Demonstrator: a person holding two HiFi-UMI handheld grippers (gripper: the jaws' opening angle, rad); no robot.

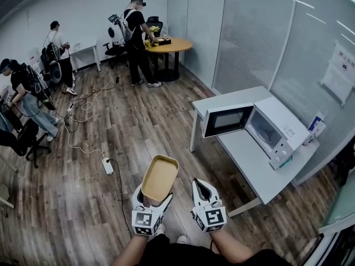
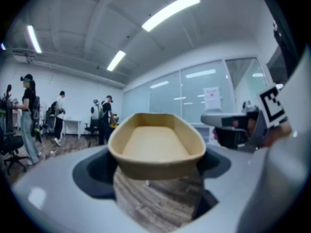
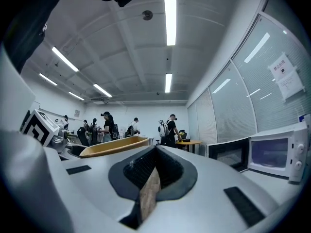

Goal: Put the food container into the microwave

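Note:
An empty tan oval food container point(image 1: 160, 177) sticks out ahead of my left gripper point(image 1: 153, 196), which is shut on its near end. In the left gripper view the container point(image 2: 155, 147) fills the gap between the two jaws, held level over the wooden floor. My right gripper point(image 1: 200, 184) hangs beside it on the right, shut and empty, with only a thin slit showing between its jaws point(image 3: 154, 174). The white microwave point(image 1: 275, 131) stands on a white table point(image 1: 249, 159) ahead to the right, its dark door point(image 1: 227, 121) swung open to the left.
A power strip point(image 1: 107, 165) and cables lie on the floor to the left. Three people stand at the back, one at a round wooden table point(image 1: 169, 45). An office chair point(image 1: 28, 140) is at far left. Glass partitions run behind the microwave table.

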